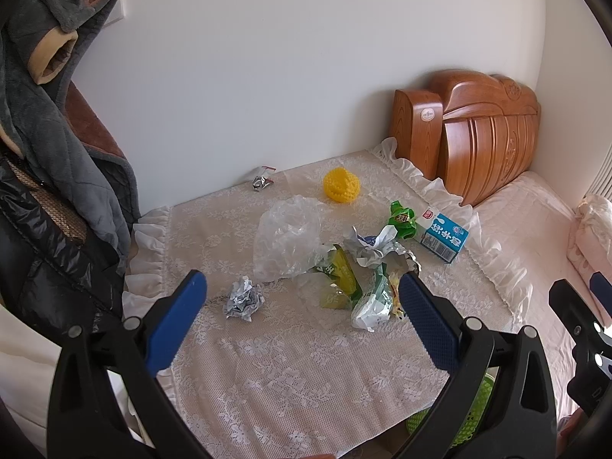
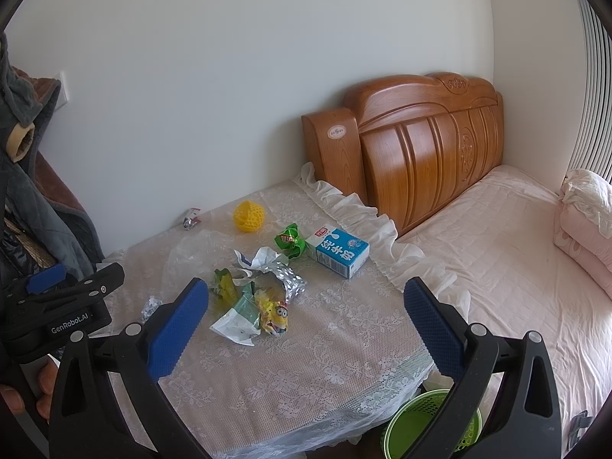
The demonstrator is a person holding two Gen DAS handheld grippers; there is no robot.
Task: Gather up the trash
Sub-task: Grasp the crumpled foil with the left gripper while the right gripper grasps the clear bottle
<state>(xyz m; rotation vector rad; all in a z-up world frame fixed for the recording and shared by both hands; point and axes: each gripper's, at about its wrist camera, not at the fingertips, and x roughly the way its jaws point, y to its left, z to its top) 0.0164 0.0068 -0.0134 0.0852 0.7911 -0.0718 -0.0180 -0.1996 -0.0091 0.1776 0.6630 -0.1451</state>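
Trash lies on a lace-covered table (image 1: 290, 375): a clear plastic bag (image 1: 287, 237), a crumpled foil ball (image 1: 243, 299), green and yellow snack wrappers (image 1: 344, 279), silver foil (image 1: 376, 246), a green wrapper (image 1: 401, 220), a blue milk carton (image 1: 443, 239), a yellow foam net (image 1: 341, 184) and a small foil scrap (image 1: 261, 181). My left gripper (image 1: 302, 294) is open and empty above the near pile. My right gripper (image 2: 306, 298) is open and empty over the wrappers (image 2: 252, 306); the carton (image 2: 338, 254) lies beyond it. A green basket (image 2: 428, 424) stands below the table's front edge.
A wooden headboard (image 2: 417, 145) and a bed with a pink sheet (image 2: 516, 252) are to the right. Folded bedding (image 2: 585, 222) lies at far right. Coats (image 1: 46, 153) hang at the left. A white wall is behind the table.
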